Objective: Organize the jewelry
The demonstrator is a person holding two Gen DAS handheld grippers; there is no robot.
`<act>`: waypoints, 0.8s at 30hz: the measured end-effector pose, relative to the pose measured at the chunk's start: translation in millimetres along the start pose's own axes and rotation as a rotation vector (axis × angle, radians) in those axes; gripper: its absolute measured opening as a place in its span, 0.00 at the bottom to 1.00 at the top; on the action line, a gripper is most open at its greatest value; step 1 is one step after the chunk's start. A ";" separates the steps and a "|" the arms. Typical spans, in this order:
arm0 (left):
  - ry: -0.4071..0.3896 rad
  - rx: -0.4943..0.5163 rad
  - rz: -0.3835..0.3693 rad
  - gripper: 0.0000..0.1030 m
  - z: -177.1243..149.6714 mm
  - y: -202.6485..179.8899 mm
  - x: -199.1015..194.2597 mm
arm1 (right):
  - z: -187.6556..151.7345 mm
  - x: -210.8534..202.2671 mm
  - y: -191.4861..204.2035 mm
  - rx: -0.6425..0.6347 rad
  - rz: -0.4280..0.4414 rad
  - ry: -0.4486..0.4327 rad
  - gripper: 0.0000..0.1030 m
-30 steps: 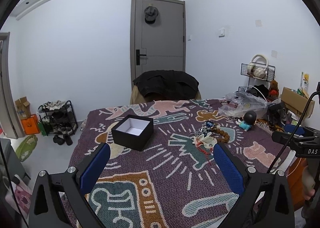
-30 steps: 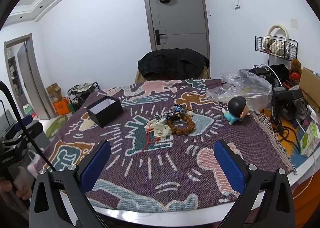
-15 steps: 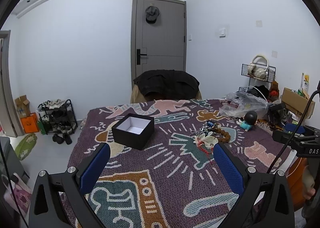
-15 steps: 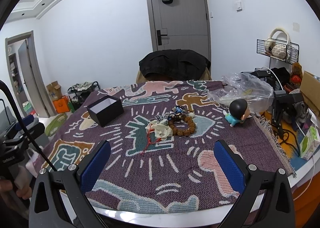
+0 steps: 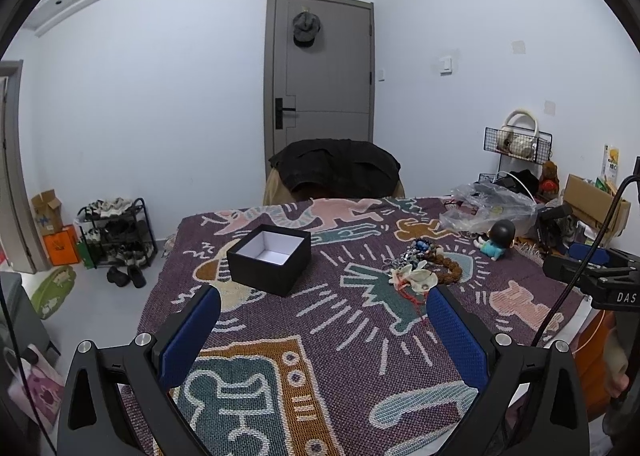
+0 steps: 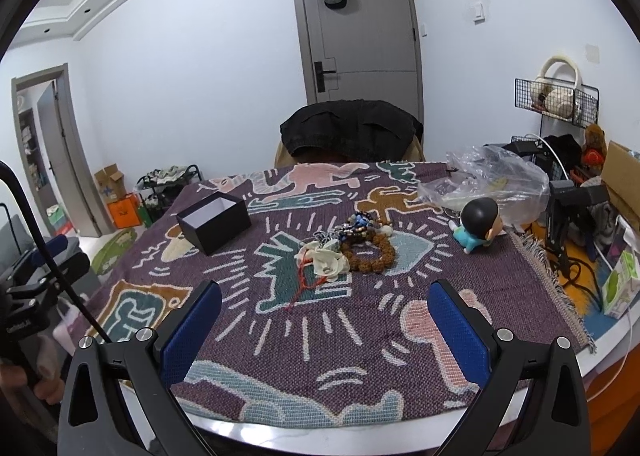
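Woven cloth, left wrist view: a purple patterned tablecloth (image 5: 320, 356) with cartoon figures is spread over the table.
Left gripper (image 5: 322, 330): blue-padded fingers are held wide apart above the near part of the cloth, with nothing between them.
Box: an open black square box with a white lining (image 5: 269, 258) is set on the cloth, far left of centre.
Jewelry: a tangled pile of beads, chains and pale shell pieces (image 5: 416, 270) lies right of the box and well apart from it, with a brown wooden bead bracelet (image 5: 450, 268) at its right edge.
Right side: a small dark-haired doll figure in blue (image 5: 496, 242) is seen lying beyond the pile.

Right wrist view, right gripper (image 6: 324, 326): blue-padded fingers are spread wide over the near cloth edge, empty.
Jewelry: the pile (image 6: 340, 252) is seen ahead, near centre, a red cord trailing toward the camera.
Box: the black box (image 6: 214, 222) is placed to the far left.
Doll: the figure (image 6: 476, 226) lies right of the pile, before a crumpled clear plastic bag (image 6: 492, 180).
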State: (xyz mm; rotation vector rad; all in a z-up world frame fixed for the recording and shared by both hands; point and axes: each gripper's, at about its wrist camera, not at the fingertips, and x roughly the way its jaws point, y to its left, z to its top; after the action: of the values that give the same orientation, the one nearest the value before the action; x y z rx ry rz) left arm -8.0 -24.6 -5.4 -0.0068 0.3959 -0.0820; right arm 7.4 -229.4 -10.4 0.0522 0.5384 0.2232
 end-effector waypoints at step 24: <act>0.047 0.001 -0.149 0.98 13.5 -18.0 40.8 | 9.5 21.4 -33.2 0.036 -0.117 0.003 0.99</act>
State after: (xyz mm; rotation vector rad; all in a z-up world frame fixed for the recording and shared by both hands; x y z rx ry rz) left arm 33.3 -45.9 -8.2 -0.0330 0.4422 -0.2296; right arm 36.8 -256.9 -16.6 0.0553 0.5470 0.0991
